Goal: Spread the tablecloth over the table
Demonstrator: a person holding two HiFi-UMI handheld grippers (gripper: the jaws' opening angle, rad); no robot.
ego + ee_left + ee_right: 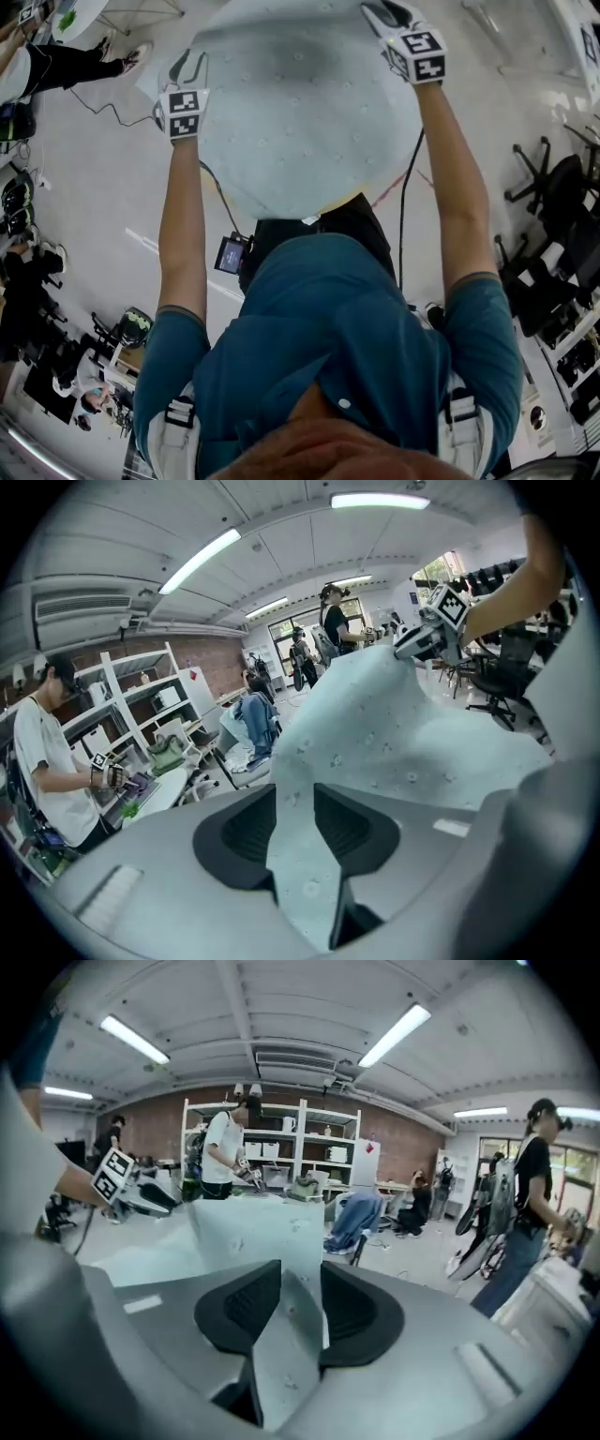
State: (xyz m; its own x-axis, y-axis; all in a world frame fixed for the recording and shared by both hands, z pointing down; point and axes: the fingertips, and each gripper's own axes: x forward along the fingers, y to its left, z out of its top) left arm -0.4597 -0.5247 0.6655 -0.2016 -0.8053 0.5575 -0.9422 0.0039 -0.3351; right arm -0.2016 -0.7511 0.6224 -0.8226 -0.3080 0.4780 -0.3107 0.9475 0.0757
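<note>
Left gripper (190, 67) and right gripper (386, 17) each clamp an edge of the tablecloth (309, 103), held spread in the air; laying it down remains

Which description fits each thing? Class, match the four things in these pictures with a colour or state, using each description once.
Things:
1. tablecloth
2. shirt
3. marker cube
4. left tongs

Descriptions:
a. black-and-white squares
b. shut on a cloth edge
c. pale blue-green, held aloft
d. dark teal

Pairs: 1-c; 2-d; 3-a; 4-b
</note>
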